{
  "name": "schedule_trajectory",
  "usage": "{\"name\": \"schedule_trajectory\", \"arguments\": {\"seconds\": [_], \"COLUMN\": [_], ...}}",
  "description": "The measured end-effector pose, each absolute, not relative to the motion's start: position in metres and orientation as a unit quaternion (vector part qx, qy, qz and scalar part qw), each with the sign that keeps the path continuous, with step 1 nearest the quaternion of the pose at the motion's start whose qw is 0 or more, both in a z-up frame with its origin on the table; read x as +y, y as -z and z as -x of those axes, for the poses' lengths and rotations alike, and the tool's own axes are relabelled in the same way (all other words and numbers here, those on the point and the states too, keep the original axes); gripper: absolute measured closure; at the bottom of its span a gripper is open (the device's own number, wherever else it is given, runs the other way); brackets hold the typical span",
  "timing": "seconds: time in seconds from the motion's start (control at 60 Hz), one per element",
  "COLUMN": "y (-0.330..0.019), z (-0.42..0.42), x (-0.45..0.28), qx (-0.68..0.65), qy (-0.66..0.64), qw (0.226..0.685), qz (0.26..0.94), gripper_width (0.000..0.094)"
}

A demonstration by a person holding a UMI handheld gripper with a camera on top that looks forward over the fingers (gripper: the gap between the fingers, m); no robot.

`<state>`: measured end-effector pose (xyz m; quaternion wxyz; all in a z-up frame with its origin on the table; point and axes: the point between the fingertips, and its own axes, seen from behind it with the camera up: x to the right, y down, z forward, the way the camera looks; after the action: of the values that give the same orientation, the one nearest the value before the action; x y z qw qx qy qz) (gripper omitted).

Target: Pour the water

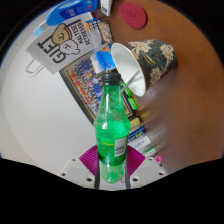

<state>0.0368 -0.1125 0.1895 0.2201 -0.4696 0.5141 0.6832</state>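
Gripper (pixel 112 172) clamped on green bottle (pixel 112 125), blue-capped neck tipped at rim of patterned cup (pixel 148 60) lying mouth-toward bottle. Risk: cap on, no flow; cup sideways, water spills onto surface (pixel 40 120).

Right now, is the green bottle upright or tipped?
Tipped. The green bottle, held between the fingers, leans its blue-capped neck toward the mouth of the patterned cup lying on its side.

I've got the green bottle (pixel 112 125) clamped between my gripper (pixel 113 166) pads, both pink pads (pixel 91 160) pressing its lower body. It's tipped forward, its mouth at the rim of the patterned paper cup (pixel 147 60), which lies tilted on the white table (pixel 40 120). A printed magazine (pixel 75 40) sits beyond.
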Motion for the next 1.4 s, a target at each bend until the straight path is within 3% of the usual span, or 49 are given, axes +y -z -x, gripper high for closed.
{"name": "schedule_trajectory", "arguments": {"seconds": [0.083, 0.167, 0.417, 0.567, 0.683, 0.867, 1.1, 1.4], "y": [-0.193, -0.198, -0.238, -0.251, -0.236, -0.169, -0.090, -0.078], "z": [-0.035, -0.030, -0.098, -0.171, -0.229, -0.299, -0.322, -0.319], "x": [-0.120, -0.128, -0.133, -0.120, -0.109, -0.091, -0.086, -0.083], "qx": [0.493, 0.439, 0.233, 0.122, 0.075, 0.049, 0.025, 0.030], "qy": [-0.675, -0.645, -0.448, -0.273, -0.157, -0.032, 0.014, 0.007], "qw": [0.220, 0.250, 0.449, 0.556, 0.599, 0.598, 0.566, 0.577], "qz": [0.503, 0.573, 0.737, 0.776, 0.782, 0.799, 0.824, 0.816], "gripper_width": [0.0597, 0.0598, 0.0595, 0.0597, 0.0598, 0.0595, 0.0595, 0.0563]}}
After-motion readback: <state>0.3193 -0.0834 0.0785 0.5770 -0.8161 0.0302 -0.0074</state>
